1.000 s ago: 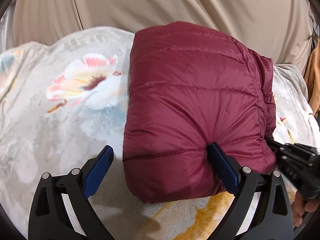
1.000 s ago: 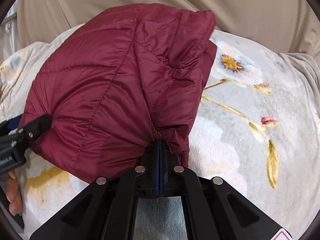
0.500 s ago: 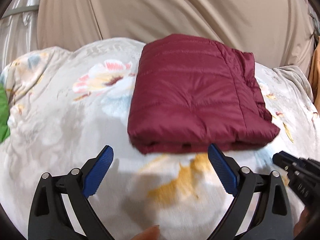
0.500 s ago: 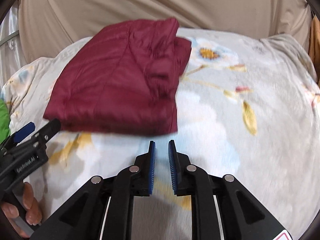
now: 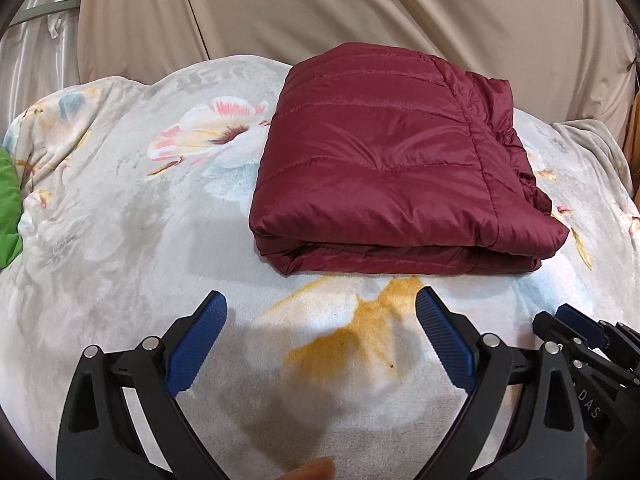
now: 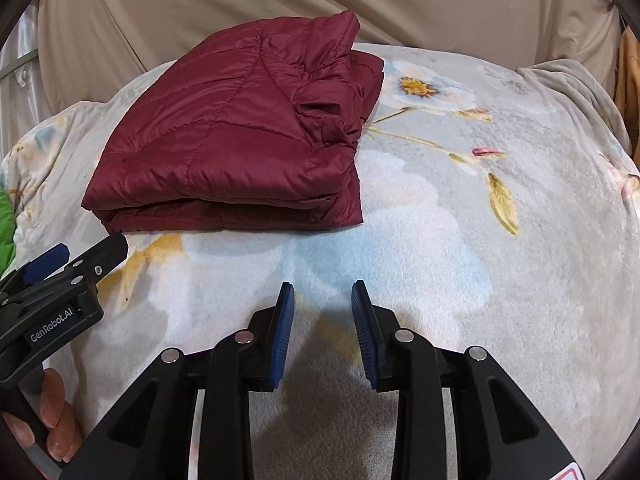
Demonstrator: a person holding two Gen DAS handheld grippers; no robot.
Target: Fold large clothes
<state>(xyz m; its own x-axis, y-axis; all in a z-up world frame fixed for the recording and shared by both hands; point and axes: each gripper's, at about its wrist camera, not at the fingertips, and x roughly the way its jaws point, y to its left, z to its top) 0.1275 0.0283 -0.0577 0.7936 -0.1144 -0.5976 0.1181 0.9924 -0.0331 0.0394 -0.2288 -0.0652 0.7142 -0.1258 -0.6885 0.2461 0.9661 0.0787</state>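
Observation:
A maroon quilted jacket lies folded in a flat stack on the floral blanket; the right wrist view has the jacket at upper left. My left gripper is wide open just in front of the jacket's near edge, nothing between its blue pads. My right gripper sits in front of the jacket's right corner, its jaws opening with nothing between them. Each gripper shows in the other's view: the right gripper at lower right, the left gripper at lower left with a hand on its handle.
Beige draped fabric forms a backdrop behind the blanket. A green cloth lies at the far left edge. An orange-brown item hangs at the right edge. A fingertip shows at the bottom.
The right gripper let go of the jacket's corner and its jaws parted. Both grippers pulled back toward the near edge, and the jacket settled flat on the blanket.

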